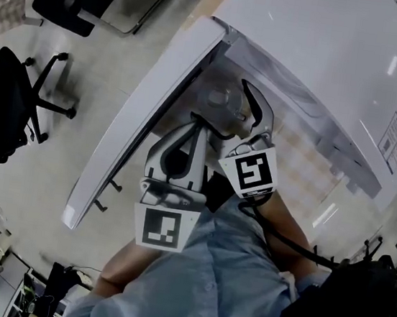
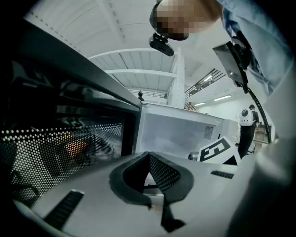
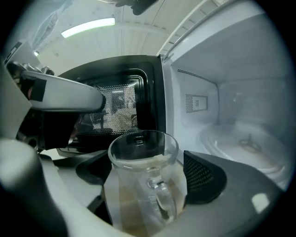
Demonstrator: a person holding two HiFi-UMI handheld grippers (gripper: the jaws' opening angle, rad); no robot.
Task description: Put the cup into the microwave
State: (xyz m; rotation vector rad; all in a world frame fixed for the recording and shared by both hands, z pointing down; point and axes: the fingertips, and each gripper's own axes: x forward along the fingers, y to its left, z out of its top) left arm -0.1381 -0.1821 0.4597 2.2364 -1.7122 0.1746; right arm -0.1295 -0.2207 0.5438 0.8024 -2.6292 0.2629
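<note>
item: cup (image 3: 143, 185), clear glass, upright, handle toward the camera.
place: between the jaws of the right gripper (image 3: 149, 175), in front of the open microwave (image 3: 222, 69), short of the turntable (image 3: 245, 146) beyond and to the right. bearing surface not to be told; something beige visible through the glass.
right jaws: spread wide, one pad (image 3: 202, 176) just beside the glass, neither seen pressing; cup not gripped.
left gripper (image 2: 149, 172): jaws pressed together, nothing between, close by the open door (image 2: 64, 143).
step in hand, by judgement: taking hold of the cup for the carry inside.
handling notes:
- centre the body of the cup between the pads, below the rim, handle kept out of the gap and clear of either pad.
- close slowly and evenly; smooth glass, likely to slip or tip from a one-sided touch.
- lift only enough to clear the front edge of the opening; keep upright.
- steer right of the door edge; set down near the middle of the turntable; open fully before backing out.
</note>
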